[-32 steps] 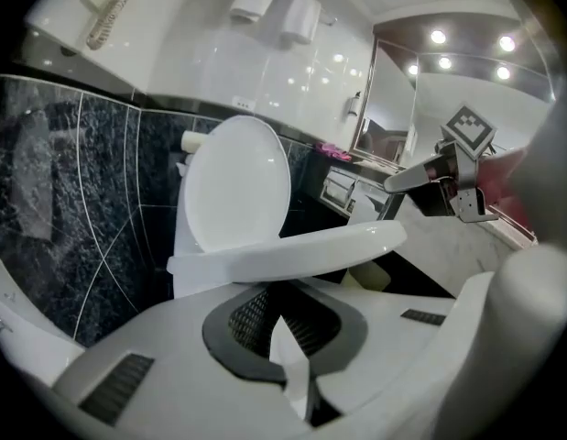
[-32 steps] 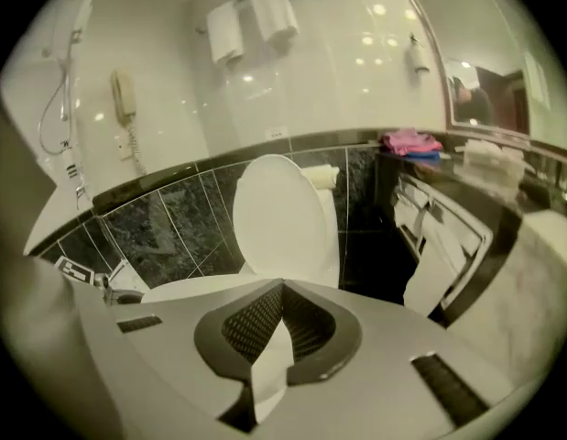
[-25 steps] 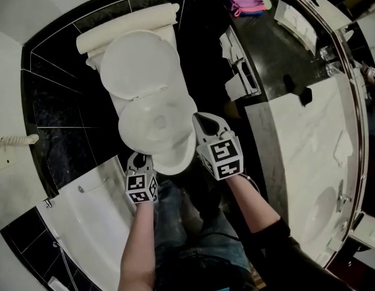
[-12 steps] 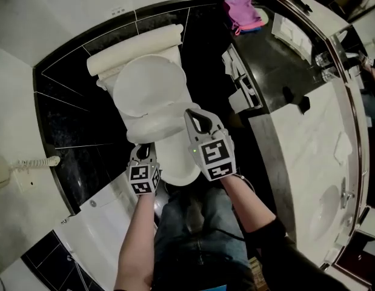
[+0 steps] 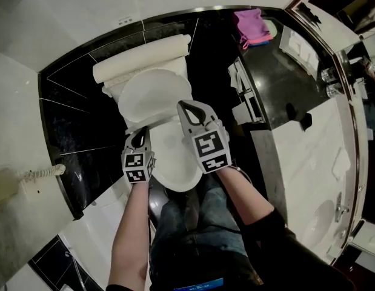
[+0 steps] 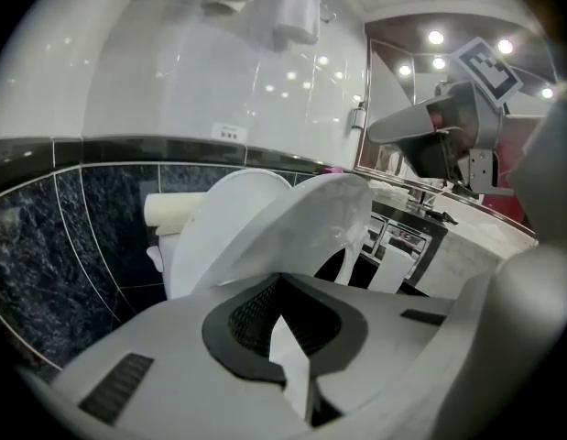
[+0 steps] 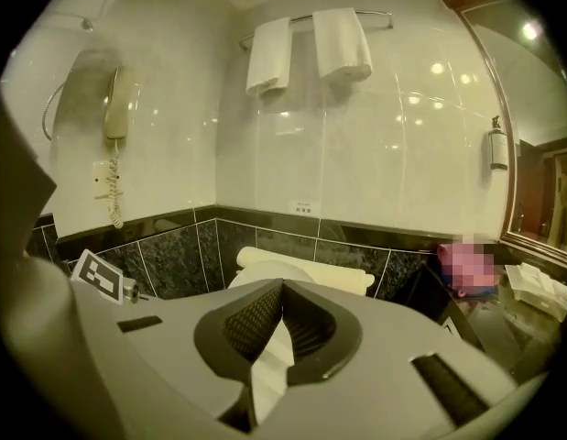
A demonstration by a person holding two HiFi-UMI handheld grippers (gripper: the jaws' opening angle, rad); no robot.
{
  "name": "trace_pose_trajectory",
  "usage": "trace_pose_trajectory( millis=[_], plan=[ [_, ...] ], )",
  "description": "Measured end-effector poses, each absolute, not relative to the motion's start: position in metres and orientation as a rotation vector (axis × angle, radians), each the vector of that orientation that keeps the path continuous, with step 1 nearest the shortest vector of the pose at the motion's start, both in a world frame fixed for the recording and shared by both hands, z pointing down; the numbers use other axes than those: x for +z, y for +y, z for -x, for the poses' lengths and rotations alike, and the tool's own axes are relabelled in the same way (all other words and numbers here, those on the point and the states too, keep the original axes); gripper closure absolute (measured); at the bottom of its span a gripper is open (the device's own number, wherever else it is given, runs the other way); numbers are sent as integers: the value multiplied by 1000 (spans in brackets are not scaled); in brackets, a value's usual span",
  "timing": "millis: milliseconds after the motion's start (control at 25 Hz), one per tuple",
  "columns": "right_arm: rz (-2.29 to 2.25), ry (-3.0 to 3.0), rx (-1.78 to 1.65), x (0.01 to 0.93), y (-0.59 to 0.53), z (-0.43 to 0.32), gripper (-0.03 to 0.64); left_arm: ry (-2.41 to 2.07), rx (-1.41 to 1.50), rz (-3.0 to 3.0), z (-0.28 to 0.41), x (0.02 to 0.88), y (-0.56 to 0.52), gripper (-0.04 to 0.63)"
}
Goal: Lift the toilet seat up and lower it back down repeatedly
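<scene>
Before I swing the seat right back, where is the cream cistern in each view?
Head view: cistern at upper centre, a cream bar lying slantwise.
Left gripper view: cistern left of centre at mid-height, only its left end showing.
Right gripper view: cistern near centre, just above the jaws.
Shared landmark: the dark marbled tiles right behind it appear in all three views.

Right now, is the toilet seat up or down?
Partway up: the toilet seat slants upward, not yet against the raised lid behind it.
</scene>
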State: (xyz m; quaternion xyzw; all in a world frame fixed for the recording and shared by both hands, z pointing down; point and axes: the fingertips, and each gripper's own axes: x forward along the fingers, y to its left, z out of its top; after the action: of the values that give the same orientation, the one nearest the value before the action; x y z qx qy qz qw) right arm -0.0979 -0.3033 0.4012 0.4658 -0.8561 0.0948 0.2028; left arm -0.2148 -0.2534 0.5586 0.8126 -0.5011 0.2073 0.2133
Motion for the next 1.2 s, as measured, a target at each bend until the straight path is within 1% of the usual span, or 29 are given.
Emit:
trace_pose_trajectory(
  millis=[520, 840, 1200],
  plan=[
    [-1175, -2458, 330, 410, -379, 82, 600, -1558, 602, -2134, 231, 538, -344, 609],
    [-1124, -2451, 327, 403, -396, 76, 600, -1588, 599, -2078, 229, 524, -350, 609],
    [-1078, -2416, 309, 405, -385, 79, 600, -1601, 558, -2088, 225, 503, -338, 609]
  ],
)
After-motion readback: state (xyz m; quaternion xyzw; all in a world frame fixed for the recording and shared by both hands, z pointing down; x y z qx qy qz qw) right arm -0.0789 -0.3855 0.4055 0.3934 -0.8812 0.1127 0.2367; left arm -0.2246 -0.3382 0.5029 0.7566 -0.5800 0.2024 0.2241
